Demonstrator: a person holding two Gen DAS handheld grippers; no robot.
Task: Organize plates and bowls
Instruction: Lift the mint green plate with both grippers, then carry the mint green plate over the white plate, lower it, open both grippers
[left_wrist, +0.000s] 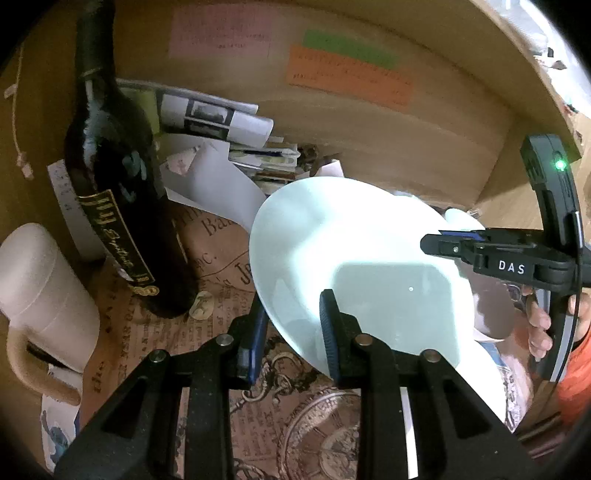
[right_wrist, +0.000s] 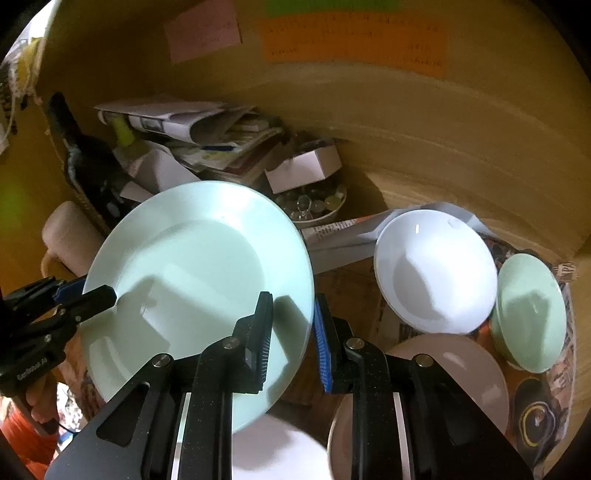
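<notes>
Both claws are on the pale green plate (right_wrist: 192, 273) — the left claw (left_wrist: 291, 332) pinching its near-left rim, one finger above and one below, the right claw (right_wrist: 291, 339) straddling the opposite rim with its fingers either side of the edge. Whether the right one is actually biting or just bracketing, I cannot tell. The plate hangs tilted above the patterned paper on the surface (left_wrist: 207, 332), lifted off it.

My read: this is a two-handed carry toward the other dishes on the right. To do it well, keep both grips deep on the rim, level the plate and move the two hands together — glazed ware slips. The dark wine bottle (left_wrist: 110, 192) stands close on the left, so swing away from it.

Counting the crockery: one green plate in hand; one white bowl (right_wrist: 436, 269); one smaller green dish (right_wrist: 532, 314) beside it; one beige plate (right_wrist: 461, 369) low under the right claw. A white edge shows below the held plate, unclear what. One cream mug (left_wrist: 40, 280) sits far left.
</notes>
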